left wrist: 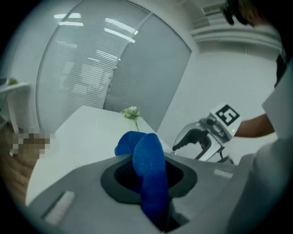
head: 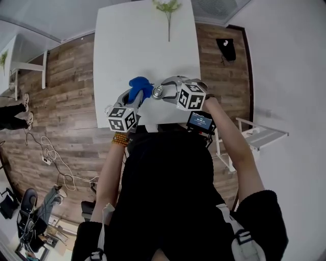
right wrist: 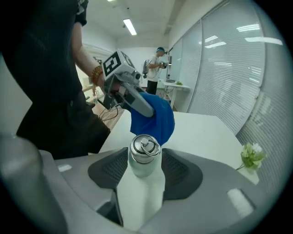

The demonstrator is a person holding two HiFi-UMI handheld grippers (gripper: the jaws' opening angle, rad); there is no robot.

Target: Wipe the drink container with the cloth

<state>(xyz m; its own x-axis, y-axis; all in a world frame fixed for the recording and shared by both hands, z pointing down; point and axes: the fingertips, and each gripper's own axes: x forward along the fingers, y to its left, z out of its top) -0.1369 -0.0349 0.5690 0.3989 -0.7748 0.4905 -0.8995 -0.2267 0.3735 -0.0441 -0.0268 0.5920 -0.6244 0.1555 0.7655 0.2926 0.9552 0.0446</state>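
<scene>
My right gripper (right wrist: 145, 176) is shut on a pale white drink bottle (right wrist: 143, 189) with a steel ring cap (right wrist: 144, 147), held above the near edge of the white table (head: 145, 46). In the head view the bottle's cap (head: 158, 92) points left toward the blue cloth (head: 139, 87). My left gripper (left wrist: 149, 185) is shut on that blue cloth (left wrist: 147, 169), which bunches out past the jaws. From the right gripper view the cloth (right wrist: 155, 119) hangs just beyond the cap, close to it; contact is unclear. The left gripper (head: 135, 99) and right gripper (head: 170, 90) face each other.
A green sprig with white flowers (head: 168, 10) lies at the table's far end, also seen as a flower (right wrist: 251, 156). A small screen device (head: 199, 121) sits by my right hip. Wood floor surrounds the table; a white stand (head: 257, 136) is at right. A person (right wrist: 158, 61) stands far off.
</scene>
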